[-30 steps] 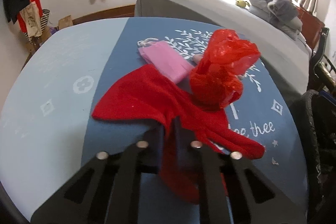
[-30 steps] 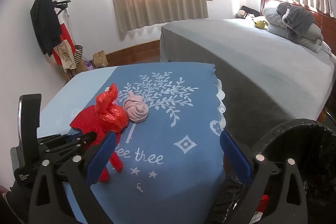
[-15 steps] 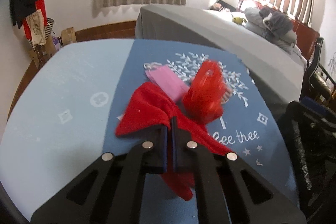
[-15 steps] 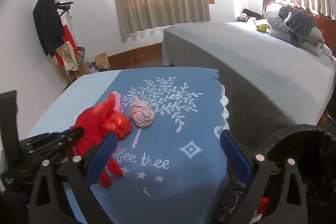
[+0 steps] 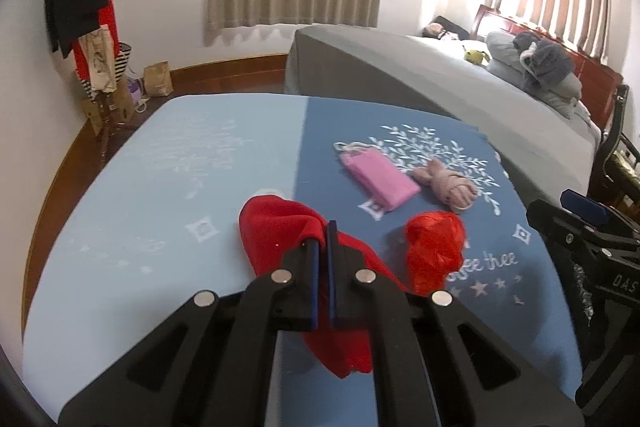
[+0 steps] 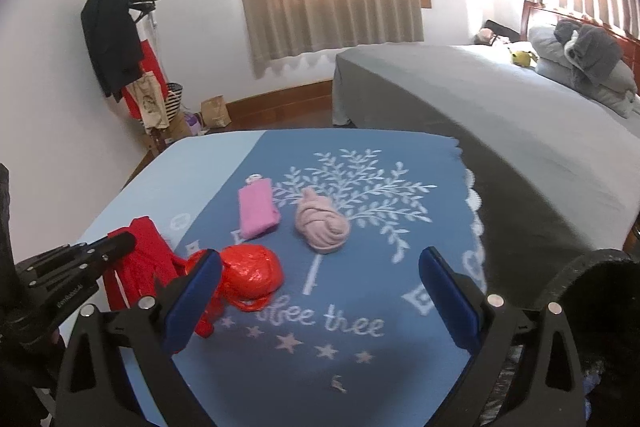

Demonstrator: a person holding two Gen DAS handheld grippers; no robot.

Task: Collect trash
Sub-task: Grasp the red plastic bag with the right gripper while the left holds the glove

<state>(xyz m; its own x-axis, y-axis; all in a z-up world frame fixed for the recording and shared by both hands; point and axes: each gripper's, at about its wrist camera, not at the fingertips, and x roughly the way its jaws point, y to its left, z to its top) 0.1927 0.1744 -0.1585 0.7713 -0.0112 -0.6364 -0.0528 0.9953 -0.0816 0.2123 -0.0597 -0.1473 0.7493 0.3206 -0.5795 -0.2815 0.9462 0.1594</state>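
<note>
Bin [image 6: 600, 303] only in right view, right gripper [image 6: 320, 287] released, left gripper [image 5: 323, 231] grasping red cloth [image 5: 280, 227].

On the tabletop [image 6: 400, 367]: crumpled plastic bag [image 6: 250, 273] near the front, cloth [image 6: 140, 267] touching it on its left. Behind them a folded pouch [image 6: 256, 211], a knotted fabric bundle [image 6: 322, 227] just right of it. Bed [image 6: 500, 115] behind and right of the tabletop. Coat rack [image 6: 116, 27] far left by the wall. Bin [image 6: 600, 307] at the tabletop's front right.
</note>
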